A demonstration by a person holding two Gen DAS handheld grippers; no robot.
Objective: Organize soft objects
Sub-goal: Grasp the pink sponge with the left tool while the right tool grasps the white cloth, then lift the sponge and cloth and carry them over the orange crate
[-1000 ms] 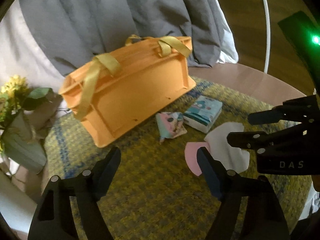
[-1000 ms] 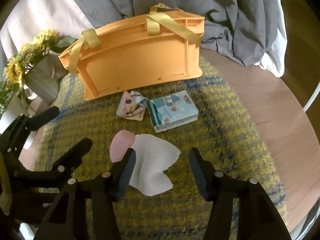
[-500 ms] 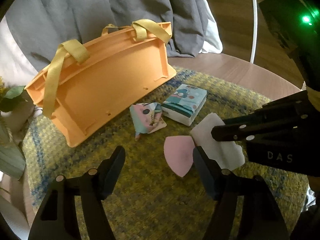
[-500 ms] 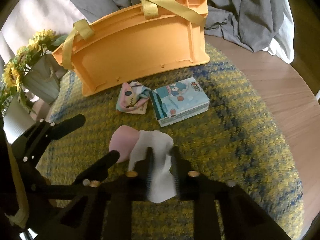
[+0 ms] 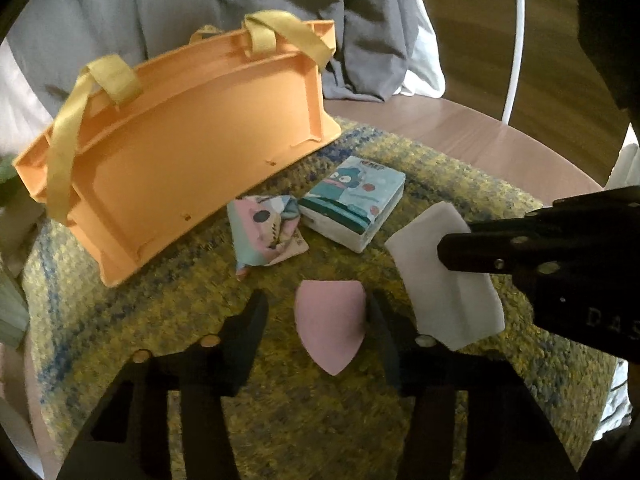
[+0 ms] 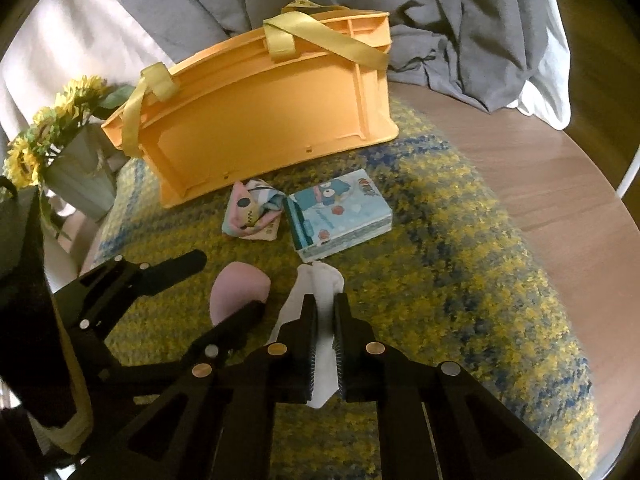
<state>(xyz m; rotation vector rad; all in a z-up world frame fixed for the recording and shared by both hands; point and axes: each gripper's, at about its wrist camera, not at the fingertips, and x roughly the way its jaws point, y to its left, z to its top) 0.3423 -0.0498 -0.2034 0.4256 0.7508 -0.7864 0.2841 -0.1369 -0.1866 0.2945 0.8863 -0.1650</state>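
A pink teardrop sponge (image 5: 330,326) lies on the yellow woven mat (image 5: 280,420), and my left gripper (image 5: 316,310) is open with a finger on each side of it. The sponge also shows in the right wrist view (image 6: 239,293). My right gripper (image 6: 325,308) is shut on a white cloth (image 6: 318,282), pinched upright between the jaws; the cloth also shows in the left wrist view (image 5: 444,280). A small patterned pouch (image 5: 266,232) and a blue tissue pack (image 5: 354,200) lie in front of the orange basket (image 5: 180,152) with yellow straps.
A grey cloth (image 6: 440,12) is heaped behind the basket. A vase of yellow flowers (image 6: 68,148) stands at the left. The mat covers a round wooden table (image 6: 560,200). A white curved tube (image 5: 516,40) rises at the right.
My right gripper closed on the white cloth and gathered it up. My left gripper moved forward until its fingers straddle the pink sponge.
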